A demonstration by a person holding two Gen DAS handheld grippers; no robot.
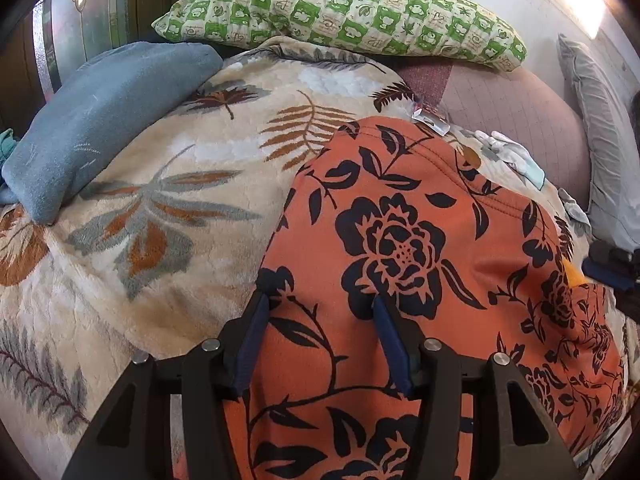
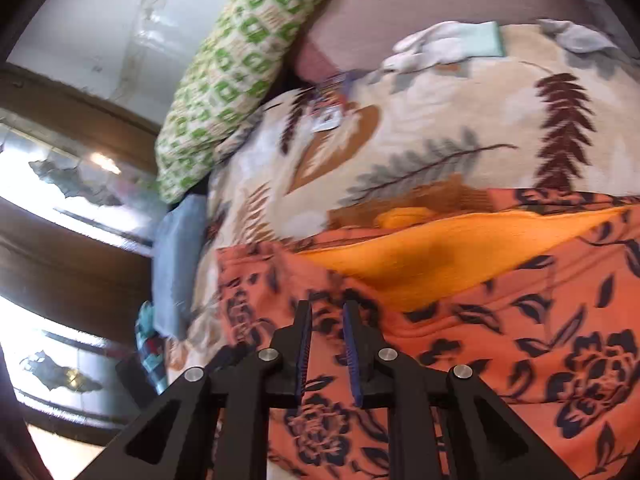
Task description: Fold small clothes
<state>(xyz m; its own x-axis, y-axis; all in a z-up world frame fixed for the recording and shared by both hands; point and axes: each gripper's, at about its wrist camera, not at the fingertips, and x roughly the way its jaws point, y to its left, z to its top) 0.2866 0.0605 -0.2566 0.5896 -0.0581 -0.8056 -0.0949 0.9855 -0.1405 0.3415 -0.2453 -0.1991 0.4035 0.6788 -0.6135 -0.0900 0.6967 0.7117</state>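
Observation:
An orange garment with a black flower print (image 1: 400, 240) lies spread on a cream leaf-patterned blanket (image 1: 160, 200). My left gripper (image 1: 320, 298) stands open over its near left part, with the fingers wide apart and the cloth lying under them. In the right wrist view the same garment (image 2: 520, 340) is turned over at one edge, which bares its plain yellow-orange lining (image 2: 460, 248). My right gripper (image 2: 328, 305) has its jaws close together, with a narrow strip of the printed cloth filling the gap between the pads.
A green-checked pillow (image 1: 340, 12) lies at the head of the bed and a blue folded cloth (image 1: 100, 120) at the left. White cloth pieces (image 1: 516, 152) and a grey pillow (image 1: 600, 128) are at the right. A wooden cabinet with glass panels (image 2: 60, 200) stands beside the bed.

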